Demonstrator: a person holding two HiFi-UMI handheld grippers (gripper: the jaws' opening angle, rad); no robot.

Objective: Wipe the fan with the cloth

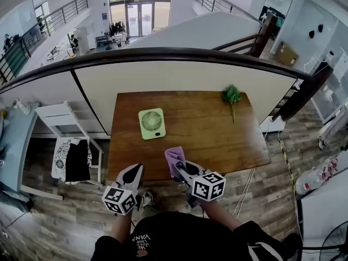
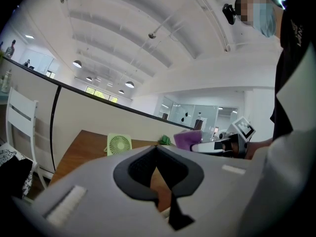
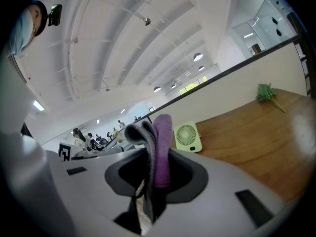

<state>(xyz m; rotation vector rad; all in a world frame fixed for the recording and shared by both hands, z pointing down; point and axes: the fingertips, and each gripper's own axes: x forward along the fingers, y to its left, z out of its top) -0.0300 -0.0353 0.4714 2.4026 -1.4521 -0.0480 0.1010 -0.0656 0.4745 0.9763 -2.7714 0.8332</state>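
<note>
The right claw [image 3: 155, 179] is clamped on the cloth [image 3: 162, 142], a purple and grey piece folded between its jaws, with a loose end standing up above them. The left claw [image 2: 157, 157], just beside it, is closed tight with nothing in it. Both sit at the near edge of the desk [image 1: 217, 145], pointing almost level and only slightly down, with the forearms drawn in close to the body.

The fan [image 1: 151, 123], small and pale green, lies ahead of both claws, well clear of them, a little nearer the left one's line. Whether it stands upright or leans back is hard to say from here. A sprig of green leaves [image 1: 232, 97] lies farther off, beyond the right claw, near the desk's far edge.

The main risk is the fan itself. It looks light, and with the left claw closed and not steadying it, a firm wipe could push it along or tip it over. The cloth is pinched only along a fold, so rubbing may drag it out of the jaws.
</note>
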